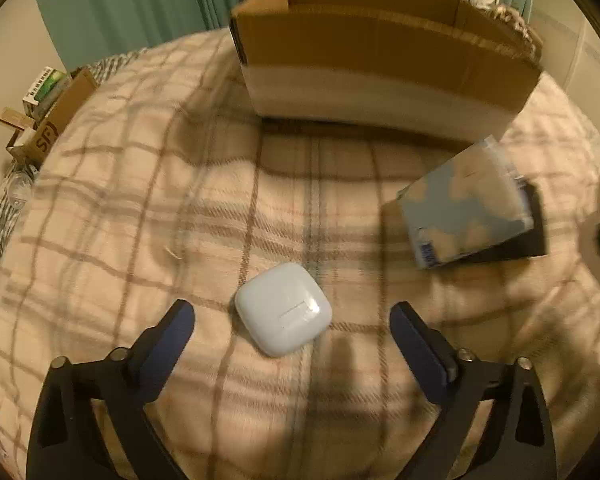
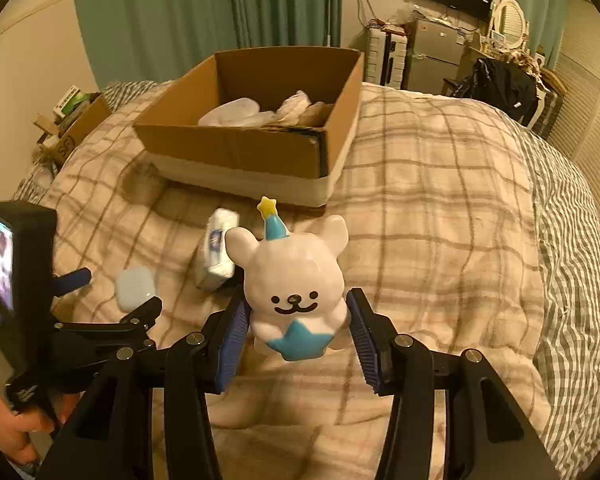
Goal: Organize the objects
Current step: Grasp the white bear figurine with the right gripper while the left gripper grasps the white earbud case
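Observation:
A white earbud case (image 1: 283, 307) lies on the plaid blanket between the fingers of my open left gripper (image 1: 292, 316); the fingers stand apart from it. It also shows in the right wrist view (image 2: 134, 287). My right gripper (image 2: 298, 312) is shut on a white bear figurine (image 2: 296, 284) with a blue hat and star, held above the bed. A tissue pack (image 1: 466, 208) lies to the right; it also shows behind the bear (image 2: 218, 248). An open cardboard box (image 2: 256, 148) with white items inside stands further back.
The plaid blanket (image 2: 440, 208) covers the bed. The box's near wall (image 1: 380, 60) fills the far side of the left wrist view. A smaller box of clutter (image 2: 80, 120) sits off the bed's left. A fridge and furniture (image 2: 432, 52) stand behind.

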`<state>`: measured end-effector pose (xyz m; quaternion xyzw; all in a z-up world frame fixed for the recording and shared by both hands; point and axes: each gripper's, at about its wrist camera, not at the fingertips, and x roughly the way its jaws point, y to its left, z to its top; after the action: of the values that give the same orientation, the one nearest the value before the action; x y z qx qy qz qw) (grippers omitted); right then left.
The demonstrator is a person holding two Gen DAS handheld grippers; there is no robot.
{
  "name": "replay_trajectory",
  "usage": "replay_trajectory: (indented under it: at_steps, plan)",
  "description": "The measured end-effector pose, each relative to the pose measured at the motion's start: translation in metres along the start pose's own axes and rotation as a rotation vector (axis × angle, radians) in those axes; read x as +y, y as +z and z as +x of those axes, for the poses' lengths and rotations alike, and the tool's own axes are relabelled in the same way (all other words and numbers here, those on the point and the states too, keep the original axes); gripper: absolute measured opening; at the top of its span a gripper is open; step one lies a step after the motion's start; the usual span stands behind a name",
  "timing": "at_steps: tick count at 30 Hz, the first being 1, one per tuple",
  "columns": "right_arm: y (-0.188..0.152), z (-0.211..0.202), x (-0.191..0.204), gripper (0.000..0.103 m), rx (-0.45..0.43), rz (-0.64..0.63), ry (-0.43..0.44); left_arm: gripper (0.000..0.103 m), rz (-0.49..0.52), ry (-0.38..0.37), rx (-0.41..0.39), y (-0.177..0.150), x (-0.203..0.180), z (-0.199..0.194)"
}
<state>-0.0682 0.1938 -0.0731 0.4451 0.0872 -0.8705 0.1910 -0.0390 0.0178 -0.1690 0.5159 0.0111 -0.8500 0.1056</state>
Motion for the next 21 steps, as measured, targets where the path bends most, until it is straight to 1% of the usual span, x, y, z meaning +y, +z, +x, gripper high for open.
replay_trajectory:
  at_steps: [3,6,7,8,14,21]
  plan:
    - [0.000,0.006,-0.005,0.048,0.008,0.007,0.012,0.089,-0.003,-0.010,0.032,0.002,0.000,0.016]
    - [-0.001,0.014,-0.004,0.048,0.023,0.003,0.021,0.076,0.002,-0.024,0.035,0.001,0.000,0.023]
    - [-0.002,0.015,-0.004,0.048,0.027,0.002,0.022,0.069,0.005,-0.028,0.032,0.001,-0.001,0.022]
    - [-0.002,0.017,-0.004,0.048,0.031,0.001,0.021,0.058,0.006,-0.028,0.030,0.001,-0.001,0.021]
    - [-0.004,0.011,-0.002,0.048,0.026,-0.004,0.017,0.058,0.004,-0.051,0.049,-0.005,0.000,0.005]
    - [-0.004,-0.018,0.004,0.048,0.002,-0.015,0.015,0.058,-0.009,-0.062,0.018,-0.013,-0.003,-0.049]
